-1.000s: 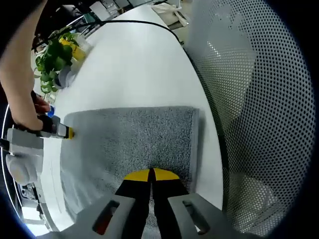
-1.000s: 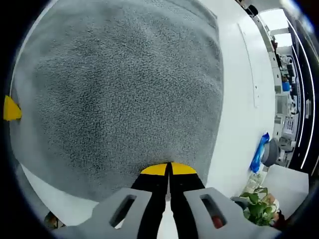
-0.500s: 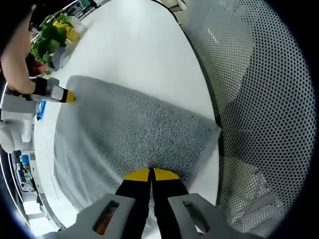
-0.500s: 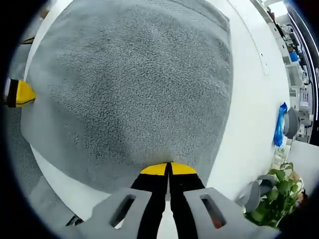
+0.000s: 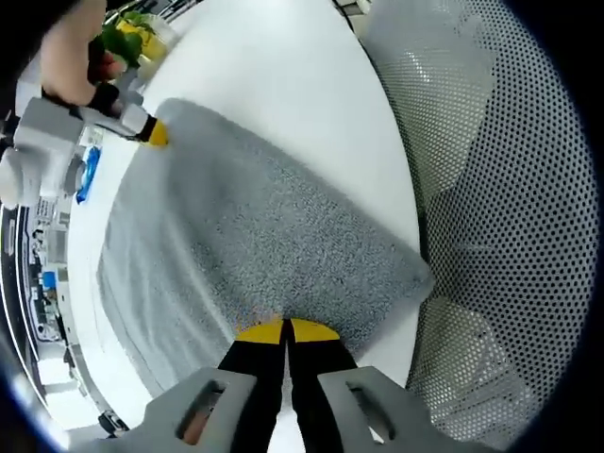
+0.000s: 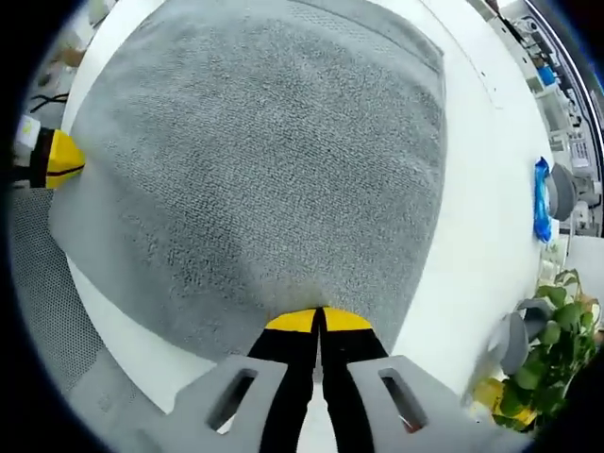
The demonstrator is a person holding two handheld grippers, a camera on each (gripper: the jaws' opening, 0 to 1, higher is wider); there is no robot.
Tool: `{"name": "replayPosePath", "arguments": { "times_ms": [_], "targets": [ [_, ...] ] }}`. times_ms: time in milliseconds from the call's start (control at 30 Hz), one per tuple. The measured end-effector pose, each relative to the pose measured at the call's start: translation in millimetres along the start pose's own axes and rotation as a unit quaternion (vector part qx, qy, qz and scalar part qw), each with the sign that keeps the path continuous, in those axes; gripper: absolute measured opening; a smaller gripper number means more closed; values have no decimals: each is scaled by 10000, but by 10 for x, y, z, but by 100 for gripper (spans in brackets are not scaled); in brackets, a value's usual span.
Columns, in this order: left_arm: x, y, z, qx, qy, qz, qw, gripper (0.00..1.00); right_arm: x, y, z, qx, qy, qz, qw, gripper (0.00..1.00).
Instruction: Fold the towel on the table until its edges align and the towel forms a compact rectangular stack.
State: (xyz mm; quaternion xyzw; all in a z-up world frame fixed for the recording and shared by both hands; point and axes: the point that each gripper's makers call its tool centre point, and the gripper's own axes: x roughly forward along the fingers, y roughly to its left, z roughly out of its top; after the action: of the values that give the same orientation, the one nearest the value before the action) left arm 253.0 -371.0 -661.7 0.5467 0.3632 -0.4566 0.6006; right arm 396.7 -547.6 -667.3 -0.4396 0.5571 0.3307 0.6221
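Grey towel (image 5: 274, 255) edge pinched by left gripper (image 5: 285, 330) and right gripper (image 6: 319, 321), jaws closed.

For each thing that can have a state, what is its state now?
towel: spread out, near edge pinched by both tongs.
left tongs: shut on towel edge.
right tongs: shut on towel edge.
table: towel lying on it.
plant: upright near the table edge.

The grey terry towel (image 5: 274, 245) is spread wide over the white table (image 5: 283, 85), one edge lifted clear of the tabletop, a second layer of it showing beneath along one side (image 6: 283, 170).
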Motion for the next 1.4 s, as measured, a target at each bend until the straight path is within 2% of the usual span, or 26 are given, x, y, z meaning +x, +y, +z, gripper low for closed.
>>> {"name": "replayPosePath", "arguments": {
  "times_ms": [133,367,567,833,1133,1400],
  "targets": [
    [-3,16,-50,-190,-24,1,9998,0,-15,56,-37,242,-151,112,9995,0],
    [-8,34,-98,-573,-65,-48,9983,0,-29,124,-75,337,-307,153,9988,0],
    [0,34,-124,-642,-8,-90,9979,0,-30,161,-94,396,-344,164,9985,0],
    [-8,62,-201,-943,129,105,9954,0,-40,237,-136,477,-462,240,9975,0],
    [-10,92,-276,-1066,178,152,9940,0,-64,350,-170,437,-574,225,9971,0],
    [-9,119,-329,-1102,194,162,9936,0,-75,403,-184,576,-723,242,9954,0]
  ]
}}
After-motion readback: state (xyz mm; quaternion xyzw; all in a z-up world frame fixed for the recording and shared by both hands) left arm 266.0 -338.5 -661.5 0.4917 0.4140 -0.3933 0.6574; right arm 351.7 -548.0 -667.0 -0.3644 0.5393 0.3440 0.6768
